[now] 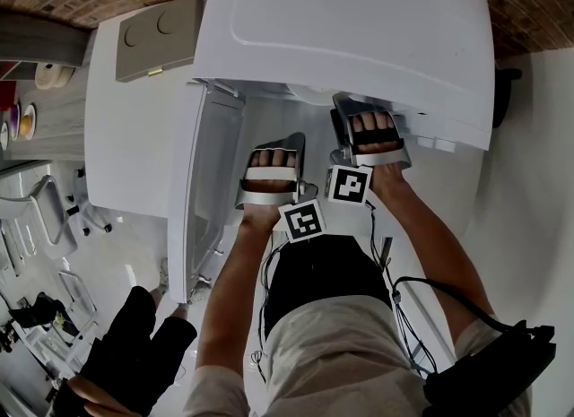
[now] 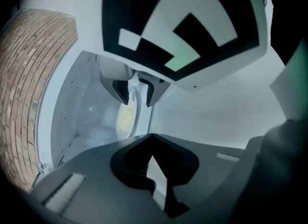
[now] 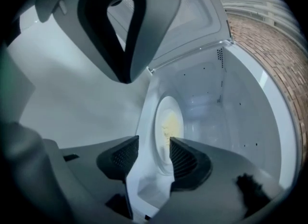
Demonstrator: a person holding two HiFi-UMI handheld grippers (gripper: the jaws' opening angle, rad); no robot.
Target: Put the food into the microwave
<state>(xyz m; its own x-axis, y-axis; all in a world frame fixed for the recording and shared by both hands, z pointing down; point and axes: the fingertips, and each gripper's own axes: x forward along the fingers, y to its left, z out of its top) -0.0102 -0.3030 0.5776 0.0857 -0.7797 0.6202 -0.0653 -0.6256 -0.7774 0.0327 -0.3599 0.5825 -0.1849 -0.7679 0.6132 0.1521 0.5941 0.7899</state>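
Note:
The white microwave (image 1: 359, 30) stands with its door (image 1: 202, 191) swung open to the left. Inside the cavity rests a white plate (image 3: 166, 122) with yellow food (image 3: 172, 124) on it. My right gripper (image 3: 154, 146) reaches into the cavity and is open; the plate's rim lies between its ribbed pads (image 3: 182, 158), which do not press on it. The left gripper view shows that plate (image 2: 126, 119) beyond the right gripper (image 2: 138, 93). My left gripper (image 1: 273, 160) hovers at the cavity mouth beside the right gripper (image 1: 368, 128), shut with its tips together and nothing in it.
A grey panel with two round marks (image 1: 161, 39) lies behind the microwave on the left. A person in black (image 1: 134, 343) crouches at the lower left. A black box with cables (image 1: 489, 375) hangs at the lower right. Brick wall (image 3: 279, 59) borders the cavity side.

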